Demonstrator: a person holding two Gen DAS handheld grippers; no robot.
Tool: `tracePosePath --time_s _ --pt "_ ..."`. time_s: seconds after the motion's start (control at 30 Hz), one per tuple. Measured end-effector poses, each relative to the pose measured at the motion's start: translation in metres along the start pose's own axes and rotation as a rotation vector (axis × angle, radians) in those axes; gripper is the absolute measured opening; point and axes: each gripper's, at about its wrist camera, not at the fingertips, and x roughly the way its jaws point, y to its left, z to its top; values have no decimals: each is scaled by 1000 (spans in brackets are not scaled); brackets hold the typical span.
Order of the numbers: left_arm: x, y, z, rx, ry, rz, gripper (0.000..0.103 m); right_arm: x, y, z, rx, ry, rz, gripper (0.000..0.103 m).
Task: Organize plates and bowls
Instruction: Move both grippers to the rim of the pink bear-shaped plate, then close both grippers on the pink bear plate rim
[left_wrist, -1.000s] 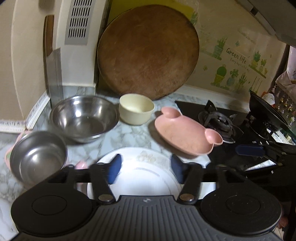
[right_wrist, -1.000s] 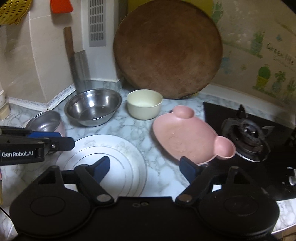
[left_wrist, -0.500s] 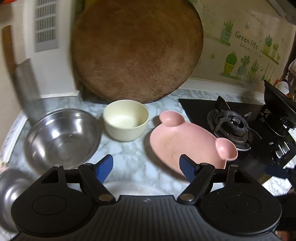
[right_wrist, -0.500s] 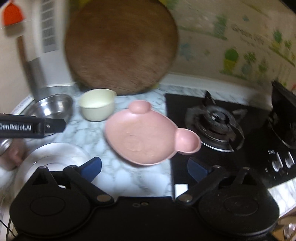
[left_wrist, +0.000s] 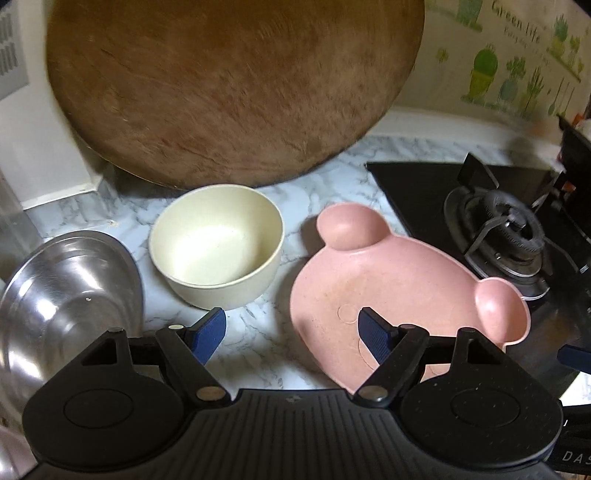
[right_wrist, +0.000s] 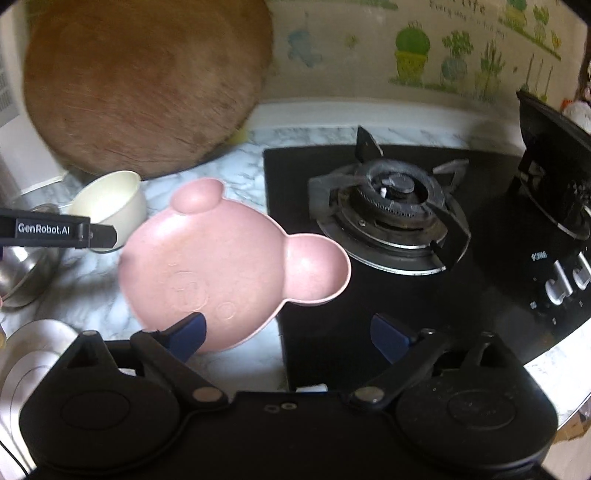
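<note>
A pink bear-shaped plate (left_wrist: 399, 288) lies on the marble counter beside the stove; it also shows in the right wrist view (right_wrist: 221, 262). A cream bowl (left_wrist: 218, 251) stands left of it, also in the right wrist view (right_wrist: 110, 199). A steel bowl (left_wrist: 62, 295) sits at the far left. My left gripper (left_wrist: 291, 332) is open, its right finger over the pink plate's near rim. My right gripper (right_wrist: 288, 336) is open and empty, its left finger over the plate's near edge. A white plate (right_wrist: 33, 350) shows at lower left.
A large round wooden board (left_wrist: 229, 85) leans on the back wall behind the bowls. A black gas stove (right_wrist: 399, 206) with a burner fills the right side. The left gripper's body (right_wrist: 48, 230) crosses the right view's left edge.
Both grippers have moved forward and to the right, towards the pink plate. The left jaws have opened wider. The white plate has dropped out of the left view.
</note>
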Motion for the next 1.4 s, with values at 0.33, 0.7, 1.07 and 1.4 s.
tracePosePath --time_s 0.33,0.7,1.07,1.4 --pt "36 -8 6 -7 34 19 78 35 0 8 55 66 -1 78" --pt "46 -4 7 -75 63 -1 56 49 3 10 89 102 4 54" --pt "50 3 5 -114 100 -30 17 49 7 11 88 84 21 17" --pt "36 3 -1 -112 96 -44 13 41 8 5 61 70 16 17"
